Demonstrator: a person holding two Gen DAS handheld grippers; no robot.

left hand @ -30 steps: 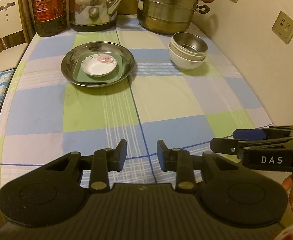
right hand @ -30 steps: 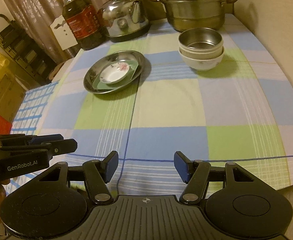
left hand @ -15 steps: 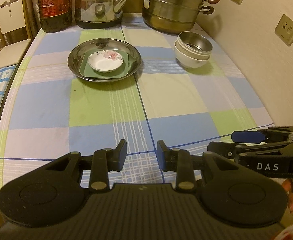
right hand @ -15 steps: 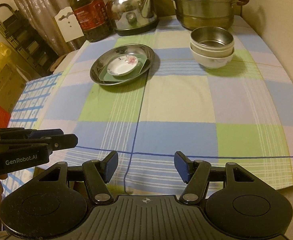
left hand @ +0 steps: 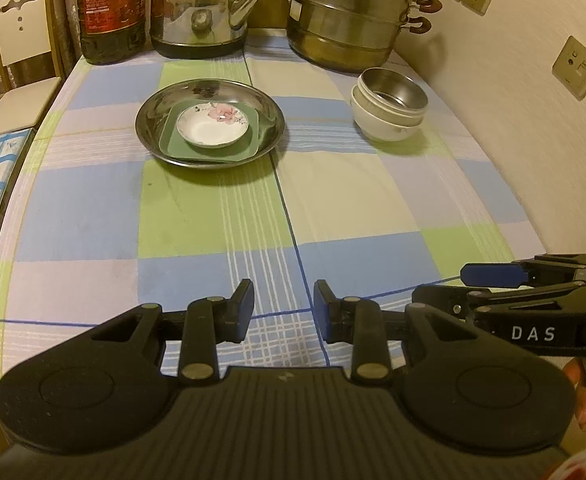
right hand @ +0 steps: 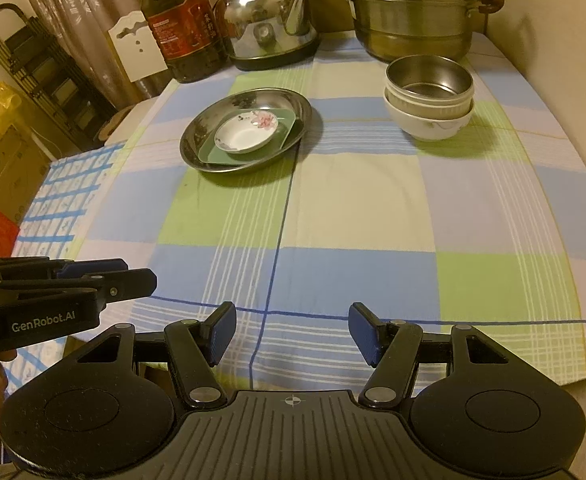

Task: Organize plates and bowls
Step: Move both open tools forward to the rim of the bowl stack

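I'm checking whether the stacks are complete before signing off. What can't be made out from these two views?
- Bowl stack: the steel bowl on top hides the insides and the count below, in both views.
- Green square plate: the floral saucer covers its middle.
- Steamer pot: its top is cut off by the frame edge.
- Oil bottle label: too small to read.
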